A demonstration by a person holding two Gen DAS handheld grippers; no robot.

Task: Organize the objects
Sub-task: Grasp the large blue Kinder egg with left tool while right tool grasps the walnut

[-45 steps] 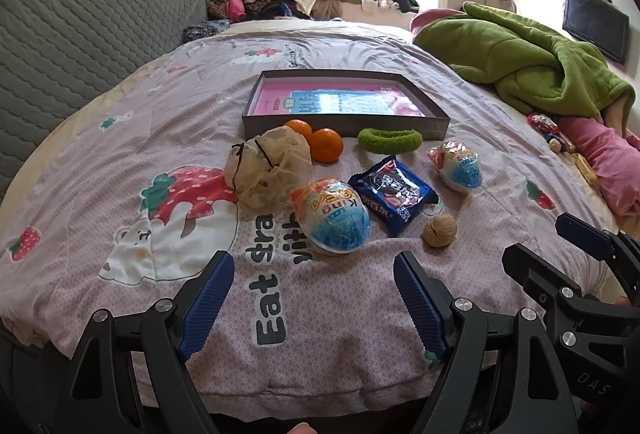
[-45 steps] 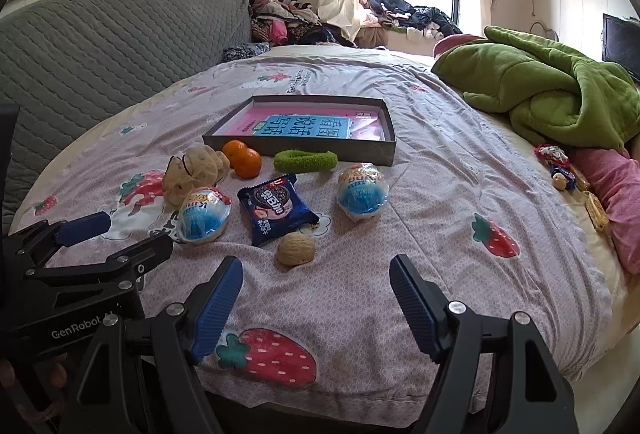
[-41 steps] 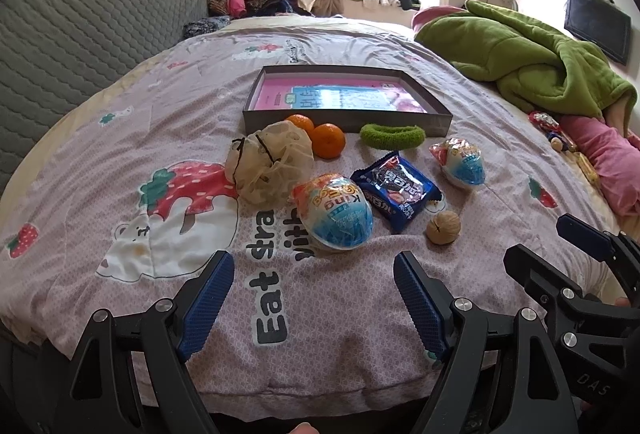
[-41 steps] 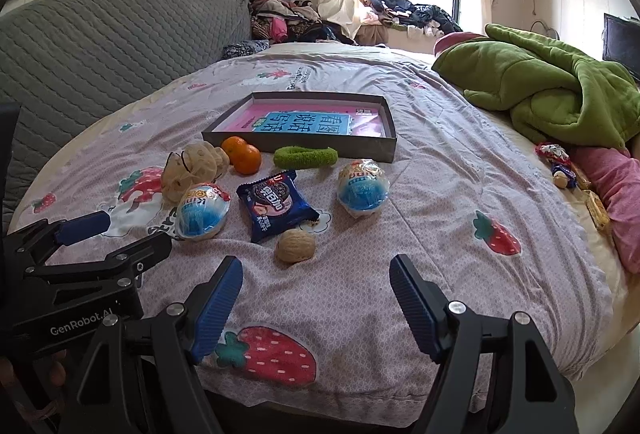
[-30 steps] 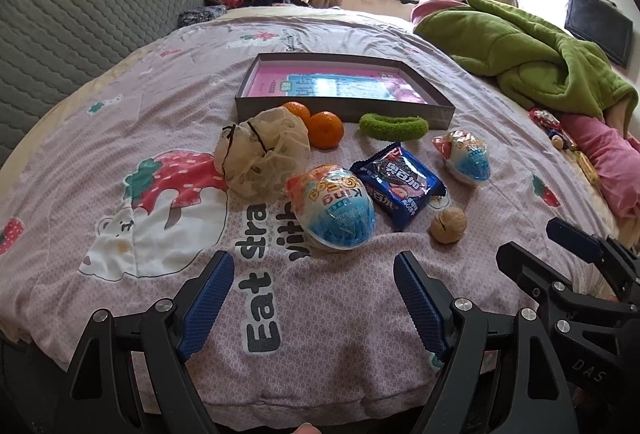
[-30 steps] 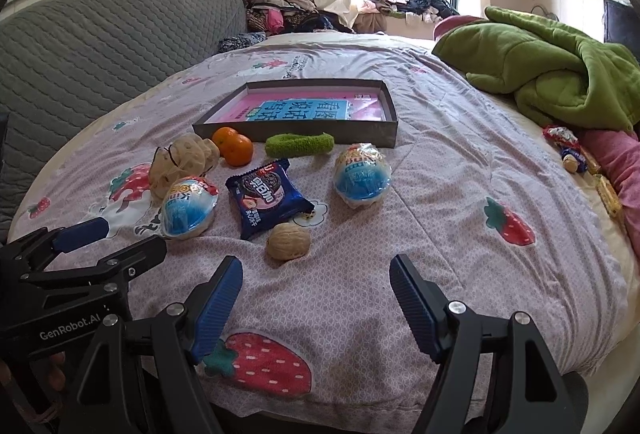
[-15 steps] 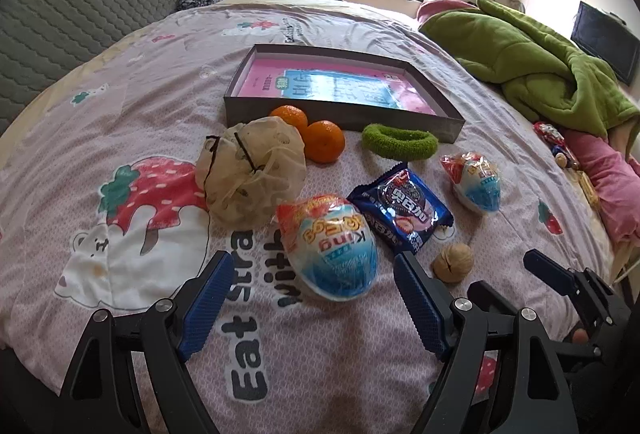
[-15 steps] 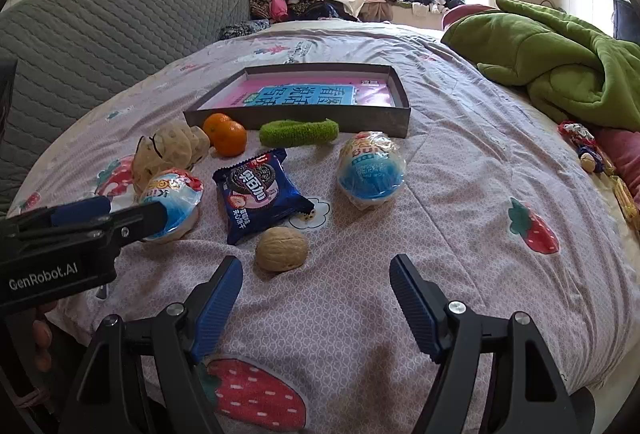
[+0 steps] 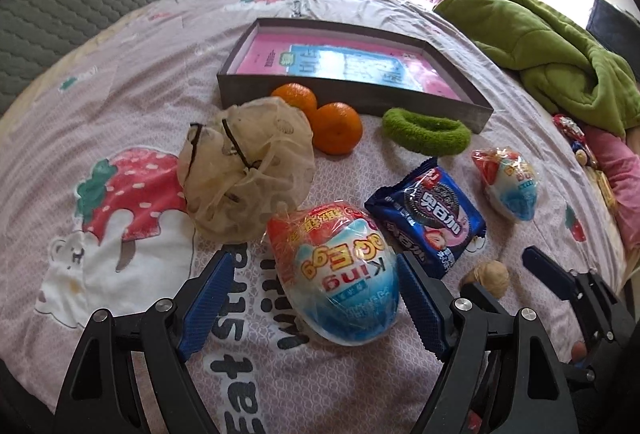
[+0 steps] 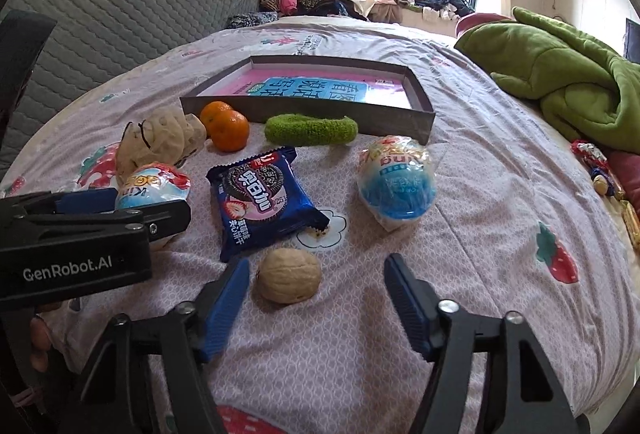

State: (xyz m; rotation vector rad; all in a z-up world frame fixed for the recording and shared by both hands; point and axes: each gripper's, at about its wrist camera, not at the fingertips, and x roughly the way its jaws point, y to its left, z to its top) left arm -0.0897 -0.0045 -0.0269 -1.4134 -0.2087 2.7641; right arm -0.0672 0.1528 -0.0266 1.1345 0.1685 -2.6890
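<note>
Fingers (image 9: 208,298) of the left gripper (image 9: 310,304) stand spread on either side of a wrapped toy egg (image 9: 336,274) on the bed (image 9: 120,82), the right-hand pad close against its wrapper. The right gripper (image 10: 316,310) is closing its fingers (image 10: 224,298) around a walnut (image 10: 288,281), not yet touching it. A blue biscuit packet (image 10: 262,200), a second toy egg (image 10: 396,184), two oranges (image 10: 226,126), a green hair band (image 10: 311,129) and a mesh pouch (image 9: 246,170) lie before a shallow box (image 10: 308,114).
</note>
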